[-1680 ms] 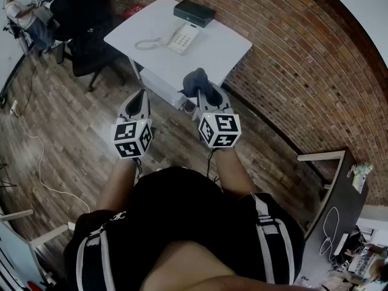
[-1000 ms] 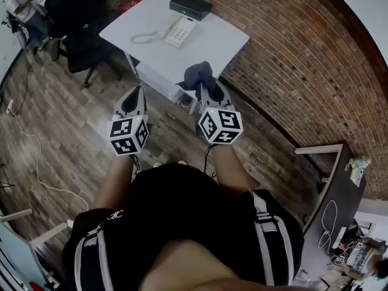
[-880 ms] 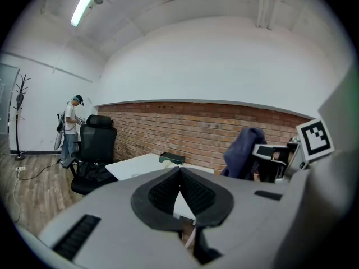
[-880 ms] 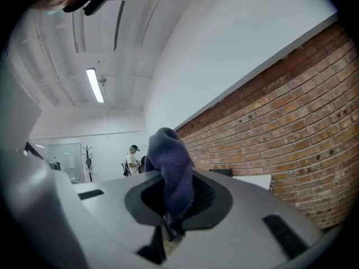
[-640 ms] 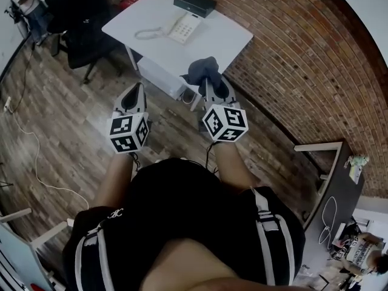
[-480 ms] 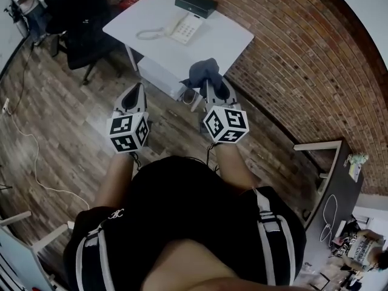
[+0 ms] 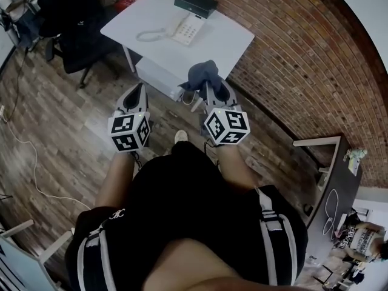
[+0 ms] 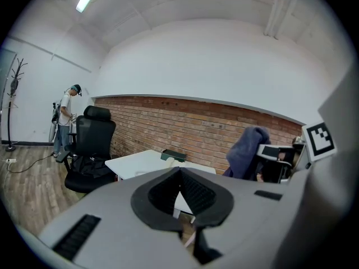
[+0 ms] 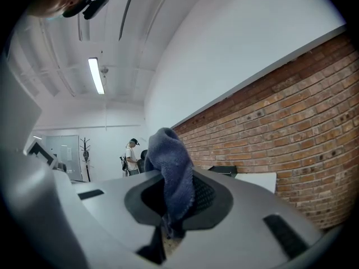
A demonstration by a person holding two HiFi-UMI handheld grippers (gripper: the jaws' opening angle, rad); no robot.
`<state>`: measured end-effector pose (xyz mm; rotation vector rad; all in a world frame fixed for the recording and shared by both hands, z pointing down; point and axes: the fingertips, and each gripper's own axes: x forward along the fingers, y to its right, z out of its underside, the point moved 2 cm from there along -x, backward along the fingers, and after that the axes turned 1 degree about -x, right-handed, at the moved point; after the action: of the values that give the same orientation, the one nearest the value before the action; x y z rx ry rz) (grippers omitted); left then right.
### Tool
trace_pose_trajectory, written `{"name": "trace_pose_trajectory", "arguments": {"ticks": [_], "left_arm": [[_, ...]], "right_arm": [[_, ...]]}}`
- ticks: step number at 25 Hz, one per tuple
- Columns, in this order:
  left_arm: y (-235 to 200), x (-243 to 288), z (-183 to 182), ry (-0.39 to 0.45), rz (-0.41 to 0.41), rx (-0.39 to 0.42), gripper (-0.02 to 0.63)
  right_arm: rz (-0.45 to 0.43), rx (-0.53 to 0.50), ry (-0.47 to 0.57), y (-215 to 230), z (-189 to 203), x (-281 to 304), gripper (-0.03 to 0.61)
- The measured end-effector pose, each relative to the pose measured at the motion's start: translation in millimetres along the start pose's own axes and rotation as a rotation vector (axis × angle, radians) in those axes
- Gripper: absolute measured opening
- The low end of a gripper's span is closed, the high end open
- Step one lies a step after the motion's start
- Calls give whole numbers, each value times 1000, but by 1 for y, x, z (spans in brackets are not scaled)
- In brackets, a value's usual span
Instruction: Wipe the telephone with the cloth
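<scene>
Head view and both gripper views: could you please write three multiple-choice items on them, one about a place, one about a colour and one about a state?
1. Where does the telephone lie?
A) in a drawer
B) on the white table, beside the black box
C) on a shelf
2. What colour is the cloth?
A) red
B) yellow
C) blue-grey
3. How do the right tongs stand?
A) shut on the cloth
B) open and empty
C) shut on a pen

Answers: B, the head view shows it on the tabletop near the box; C, it looks blue-grey in every view; A, the right gripper view shows it pinched between the jaws.
</scene>
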<state>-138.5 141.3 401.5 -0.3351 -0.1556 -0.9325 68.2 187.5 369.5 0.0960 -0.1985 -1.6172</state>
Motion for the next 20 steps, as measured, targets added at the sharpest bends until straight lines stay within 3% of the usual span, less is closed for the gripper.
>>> {"name": "trace_pose_trajectory", "arguments": {"ticks": [9,20], "left_arm": [[-15,77,-8,-34,-2,38,2],[-39,179,-61,-37,-56,79,2]], "right_arm": [[25,33,13,46,6,65,25],[-22,24,17,92,-18,185,25]]}}
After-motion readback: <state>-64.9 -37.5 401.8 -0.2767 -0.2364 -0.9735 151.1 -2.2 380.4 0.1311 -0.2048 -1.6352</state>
